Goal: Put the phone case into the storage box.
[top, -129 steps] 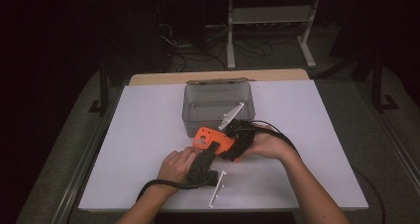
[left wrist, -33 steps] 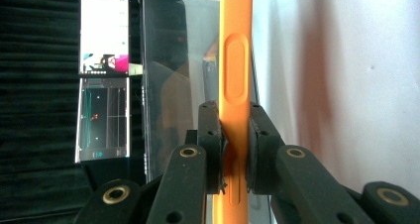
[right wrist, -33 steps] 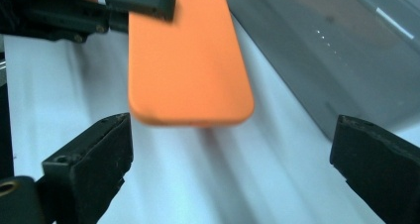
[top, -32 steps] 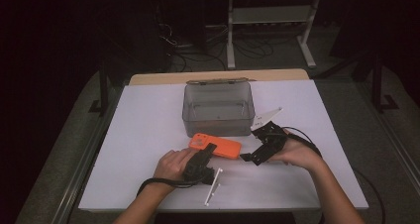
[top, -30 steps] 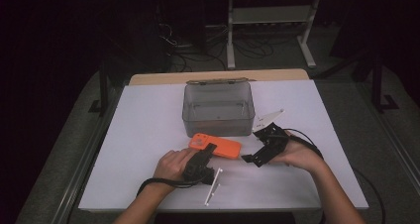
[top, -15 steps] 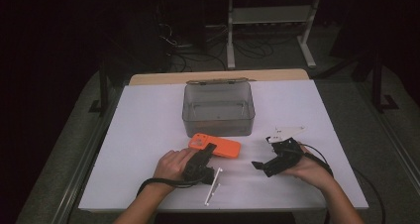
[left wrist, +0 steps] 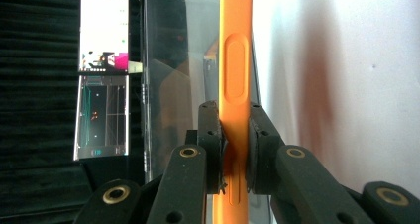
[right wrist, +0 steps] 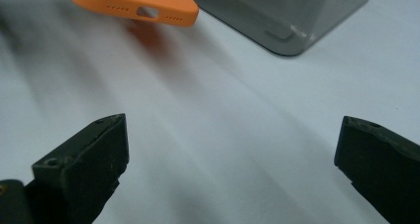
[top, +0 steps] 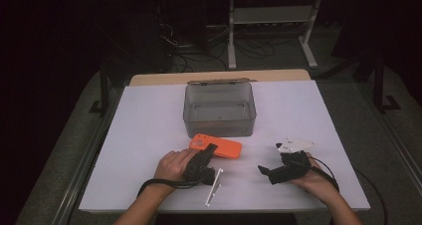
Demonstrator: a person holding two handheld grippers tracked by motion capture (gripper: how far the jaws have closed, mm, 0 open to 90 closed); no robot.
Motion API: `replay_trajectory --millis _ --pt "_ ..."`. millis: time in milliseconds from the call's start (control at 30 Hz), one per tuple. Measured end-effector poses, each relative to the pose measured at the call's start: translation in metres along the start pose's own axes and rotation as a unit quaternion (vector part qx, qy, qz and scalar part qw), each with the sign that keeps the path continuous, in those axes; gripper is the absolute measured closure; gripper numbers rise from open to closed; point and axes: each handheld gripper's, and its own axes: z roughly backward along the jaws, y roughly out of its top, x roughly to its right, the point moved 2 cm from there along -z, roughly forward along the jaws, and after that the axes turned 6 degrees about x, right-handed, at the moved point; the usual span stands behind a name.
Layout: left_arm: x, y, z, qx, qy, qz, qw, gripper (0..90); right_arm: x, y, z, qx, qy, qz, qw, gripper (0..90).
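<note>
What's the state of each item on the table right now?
orange phone case: flat on the table, one end clamped.
left gripper: shut on the case's edge.
right gripper: open, nothing between the jaws, off to the case's right.
clear box: upright, lidless, looks empty.

Dim room, dark all round the lit white table. Wooden edge strip along the table's far side, at 12 o'clock. Beyond it, at 1 o'clock, a pale metal stand on the grey floor. Tangled cables at 11 o'clock. Two lit screens stacked against black, seen in the left gripper view.
</note>
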Motion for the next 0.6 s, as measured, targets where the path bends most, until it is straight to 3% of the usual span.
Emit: replay_trajectory --millis 233,600 --pt "-0.0008 0.0004 0.0014 0.001 0.001 0.002 1.0000 80.2 0.0030 -0.0007 0.0011 0.005 0.005 -0.006 1.0000 0.1" --pt "-0.0036 -0.0008 0.0018 0.004 -0.002 0.027 0.9996 80.1 0.0041 -0.0005 0.0007 0.008 0.005 -0.002 1.0000 0.1"
